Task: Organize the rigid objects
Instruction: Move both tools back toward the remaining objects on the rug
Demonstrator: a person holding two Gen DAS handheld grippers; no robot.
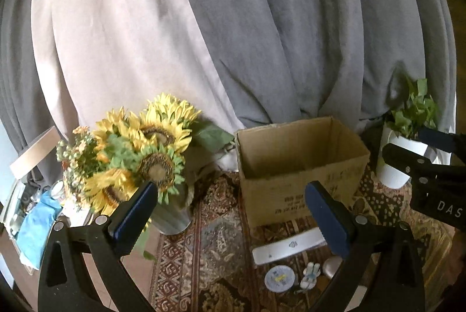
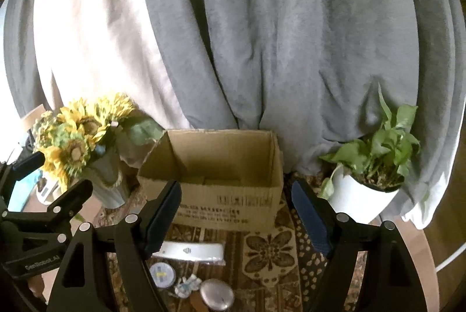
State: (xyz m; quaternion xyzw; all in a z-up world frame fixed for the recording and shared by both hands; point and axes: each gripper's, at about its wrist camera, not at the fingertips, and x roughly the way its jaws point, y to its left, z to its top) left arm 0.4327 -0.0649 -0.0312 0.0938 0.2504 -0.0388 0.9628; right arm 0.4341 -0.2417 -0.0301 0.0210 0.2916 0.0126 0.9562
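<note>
On rug (image 2: 268,251): one box (image 2: 215,181) | four small items | both grippers (image 1: 233,213) (image 2: 236,213) spread, empty

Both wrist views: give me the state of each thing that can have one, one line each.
Box: open, upright, looks empty.
Left gripper: open, holding nothing.
Right gripper: open, holding nothing.
White bar: lying flat on the rug, in front of the box.
Round disc: flat on the rug.
Metal oval: resting on the rug.
Sunflower vase: upright.
Plant pot: tilted.
</note>
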